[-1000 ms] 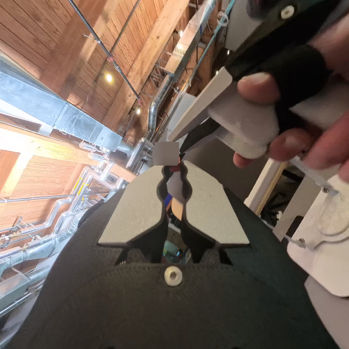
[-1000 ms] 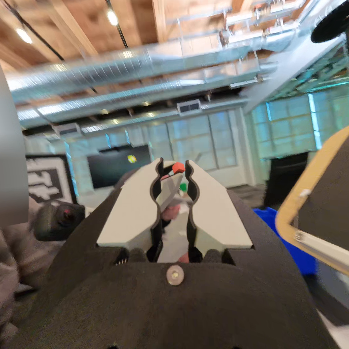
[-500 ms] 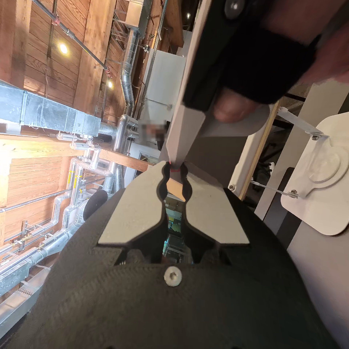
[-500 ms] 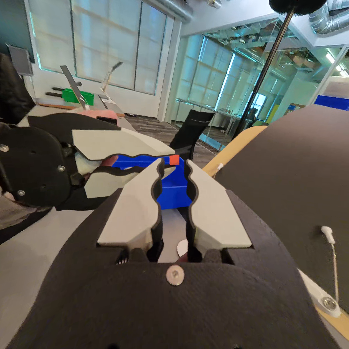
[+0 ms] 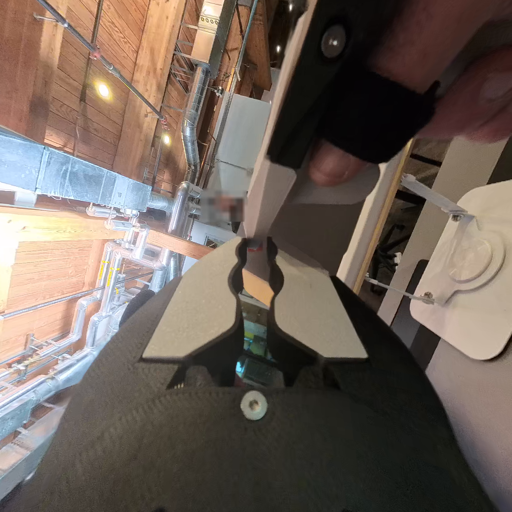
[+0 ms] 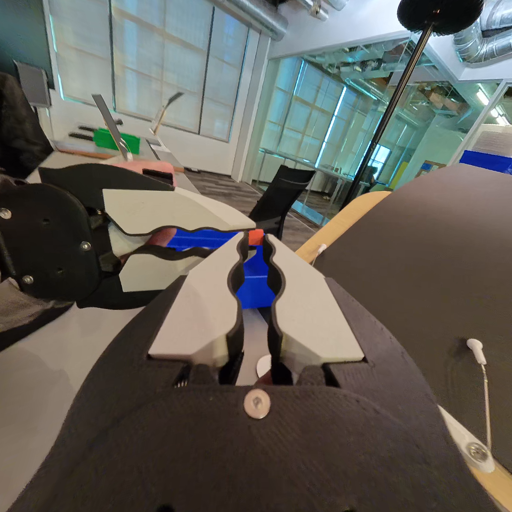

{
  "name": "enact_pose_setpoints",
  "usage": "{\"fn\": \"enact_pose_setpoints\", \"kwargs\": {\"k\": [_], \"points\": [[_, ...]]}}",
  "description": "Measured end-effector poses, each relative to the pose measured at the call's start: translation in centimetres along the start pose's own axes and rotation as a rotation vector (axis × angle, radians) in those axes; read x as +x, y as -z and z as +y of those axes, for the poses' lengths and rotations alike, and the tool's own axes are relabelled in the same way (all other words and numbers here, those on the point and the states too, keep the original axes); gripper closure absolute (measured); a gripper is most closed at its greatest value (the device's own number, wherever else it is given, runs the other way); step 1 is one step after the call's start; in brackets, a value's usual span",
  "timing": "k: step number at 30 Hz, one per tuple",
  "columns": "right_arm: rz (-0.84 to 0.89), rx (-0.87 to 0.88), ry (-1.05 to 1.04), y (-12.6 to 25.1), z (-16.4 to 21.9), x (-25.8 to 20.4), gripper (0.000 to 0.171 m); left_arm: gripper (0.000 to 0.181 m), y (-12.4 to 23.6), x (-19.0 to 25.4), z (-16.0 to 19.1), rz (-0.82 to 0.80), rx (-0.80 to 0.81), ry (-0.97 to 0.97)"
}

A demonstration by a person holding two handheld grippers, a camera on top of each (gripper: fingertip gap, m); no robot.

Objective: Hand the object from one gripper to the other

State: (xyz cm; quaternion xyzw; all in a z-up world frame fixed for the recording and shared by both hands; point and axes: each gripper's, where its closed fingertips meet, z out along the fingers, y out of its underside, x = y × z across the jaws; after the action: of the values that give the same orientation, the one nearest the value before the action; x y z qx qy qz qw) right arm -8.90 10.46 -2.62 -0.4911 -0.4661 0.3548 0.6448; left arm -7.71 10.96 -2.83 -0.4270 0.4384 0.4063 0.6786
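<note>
A small red block point(image 6: 255, 237) is pinched between the tips of my right gripper point(image 6: 254, 238), whose jaws stand narrow on either side of it. My left gripper comes in from the left of the right wrist view. Its upper finger point(image 6: 177, 210) ends at the same block, with its jaws closed on it. In the left wrist view my left gripper point(image 5: 255, 245) shows a sliver of the red block point(image 5: 253, 249) at its tips. The right gripper's pale finger point(image 5: 266, 199) reaches down to it from above, held by a hand point(image 5: 332, 163). Both grippers are in the air.
A blue bin point(image 6: 255, 291) sits on the grey table point(image 6: 41, 388) behind the fingers. A dark rounded board point(image 6: 415, 263) fills the right side. A black chair point(image 6: 282, 191) stands farther back. A white plate on brackets point(image 5: 457, 277) hangs at the right of the left wrist view. Both grippers' tips are close together, under 4 cm apart.
The two grippers have come together at their tips. My right gripper's jaws have narrowed around the red block that the left gripper holds.
</note>
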Motion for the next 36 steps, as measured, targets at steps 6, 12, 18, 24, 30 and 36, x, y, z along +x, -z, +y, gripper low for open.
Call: {"fn": "enact_pose_setpoints", "kwargs": {"k": [6, 12, 18, 24, 30, 36], "points": [[-0.154, 0.237, -0.248, 1.6, -2.0, 0.7, 0.164, 0.152, 0.5, -0.5, -1.3, 0.168, 0.129, 0.474], [-0.288, 0.434, -0.333, 3.3, -3.2, 0.4, 0.164, 0.155, 1.4, -2.1, -2.8, 0.329, 0.328, 0.963], [-0.43, 0.582, -0.53, 4.3, -3.8, 0.3, 0.164, 0.155, 1.7, -2.1, -3.7, 0.319, 0.385, 0.968], [-0.52, 0.675, -0.599, 4.0, -4.0, -1.7, 0.165, 0.155, 1.9, -2.1, -4.4, 0.238, 0.391, 0.873], [-0.565, 0.717, -0.665, 4.0, -4.0, -2.2, 0.164, 0.157, 2.0, -1.9, -4.4, 0.189, 0.379, 0.733], [-0.61, 0.718, -0.692, 4.0, -3.8, -2.6, 0.164, 0.16, 2.1, -1.8, -4.4, 0.116, 0.359, 0.524]]}}
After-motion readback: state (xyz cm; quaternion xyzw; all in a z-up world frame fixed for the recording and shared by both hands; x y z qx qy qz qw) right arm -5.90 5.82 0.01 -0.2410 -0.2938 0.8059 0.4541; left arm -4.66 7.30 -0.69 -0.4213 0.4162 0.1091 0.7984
